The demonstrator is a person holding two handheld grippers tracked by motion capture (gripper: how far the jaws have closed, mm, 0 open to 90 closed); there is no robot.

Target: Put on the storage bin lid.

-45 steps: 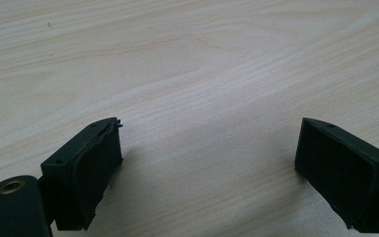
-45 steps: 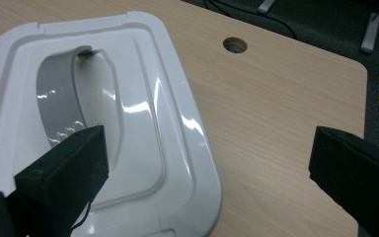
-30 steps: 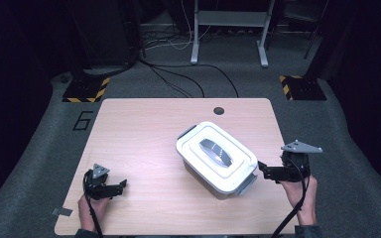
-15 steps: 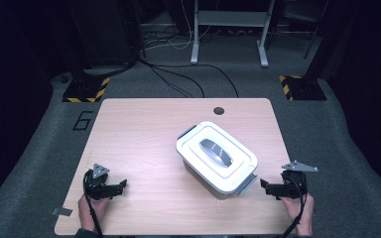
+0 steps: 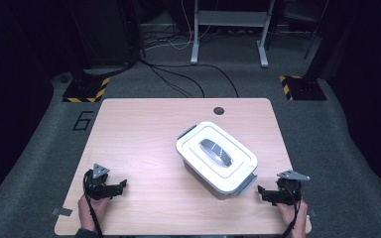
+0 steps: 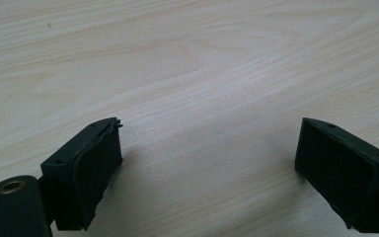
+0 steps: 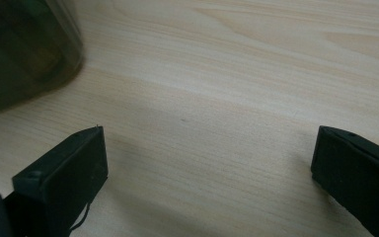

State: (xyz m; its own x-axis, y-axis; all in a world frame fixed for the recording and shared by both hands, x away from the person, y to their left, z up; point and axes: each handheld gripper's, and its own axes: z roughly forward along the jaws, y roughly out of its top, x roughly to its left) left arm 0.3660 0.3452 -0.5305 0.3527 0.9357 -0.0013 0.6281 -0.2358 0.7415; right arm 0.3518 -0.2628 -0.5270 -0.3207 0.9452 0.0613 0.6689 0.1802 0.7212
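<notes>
Right gripper (image 5: 267, 192) withdrawn from container (image 5: 217, 156) (now near table edge).

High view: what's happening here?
A person holds a two-jaw gripper in each hand at a wooden table. A white lidded container sits closed right of centre, untouched. The right gripper rests near the container's front corner; the left gripper rests at the table's front left. Both are open, holding nothing.

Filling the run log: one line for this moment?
left hand-held gripper: open, empty | right hand-held gripper: open, empty | box: lidded, untouched
</notes>
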